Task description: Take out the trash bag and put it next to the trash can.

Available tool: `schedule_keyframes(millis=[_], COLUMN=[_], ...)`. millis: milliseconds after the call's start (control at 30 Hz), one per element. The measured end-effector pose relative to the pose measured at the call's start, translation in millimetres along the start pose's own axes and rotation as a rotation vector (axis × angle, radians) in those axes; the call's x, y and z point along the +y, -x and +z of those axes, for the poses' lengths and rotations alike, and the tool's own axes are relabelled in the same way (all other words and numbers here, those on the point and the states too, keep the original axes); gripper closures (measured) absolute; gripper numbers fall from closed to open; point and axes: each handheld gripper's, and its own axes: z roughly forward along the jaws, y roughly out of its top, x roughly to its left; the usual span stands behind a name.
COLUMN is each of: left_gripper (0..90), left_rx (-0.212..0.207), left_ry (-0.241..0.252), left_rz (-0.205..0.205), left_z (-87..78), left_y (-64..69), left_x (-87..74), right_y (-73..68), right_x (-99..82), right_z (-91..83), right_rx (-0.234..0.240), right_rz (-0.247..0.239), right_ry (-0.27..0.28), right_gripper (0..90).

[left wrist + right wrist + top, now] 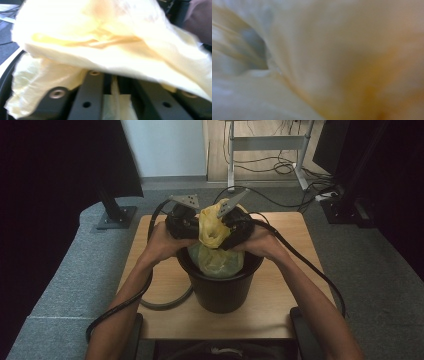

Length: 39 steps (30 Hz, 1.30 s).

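Observation:
A black bucket stands in the middle of the wooden table, lined with a yellow plastic bag. The bag's top is gathered into a bunch above the rim. My left gripper presses against that bunch from the left. In the left gripper view its jaws stand nearly together with a strip of the yellow bag pinched between them. My right gripper meets the bunch from the right. The bag lies blurred right against the right gripper's camera and hides its jaws.
Black cables trail from both grippers over the table's front edge, and a grey one loops beside the bucket. A monitor stand base sits on the floor at back left. A desk frame and a power strip are behind.

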Motion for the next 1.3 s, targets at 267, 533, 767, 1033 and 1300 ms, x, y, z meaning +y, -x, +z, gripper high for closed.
schedule_keyframes(millis=[267,533,767,1033,1300], left_gripper=[27.7,13.6,6.9,0.0,0.0], left_rx=[0.102,0.140,0.166,0.240,0.286], left_ry=[-0.046,-0.003,0.032,0.021,0.005], left_rz=[-0.042,-0.067,-0.116,-0.112,-0.147], left_z=[-11.0,-33.2,-51.6,-60.9,-60.2], left_y=[-2.5,-9.3,-19.4,-21.3,-28.2], left_x=[-9.4,-29.7,-58.6,-83.2,-115.0], right_y=[7.9,15.4,19.3,21.7,23.9], right_x=[-3.6,3.9,8.4,16.4,20.7], right_z=[-4.1,-22.2,-41.3,-61.1,-81.7], right_rx=[-0.013,-0.029,-0.042,-0.069,-0.130], right_rz=[0.017,0.022,0.028,0.034,0.046], right_ry=[-0.063,-0.046,-0.020,0.011,0.033], right_gripper=[72.2,72.1,72.1,72.0,71.8])
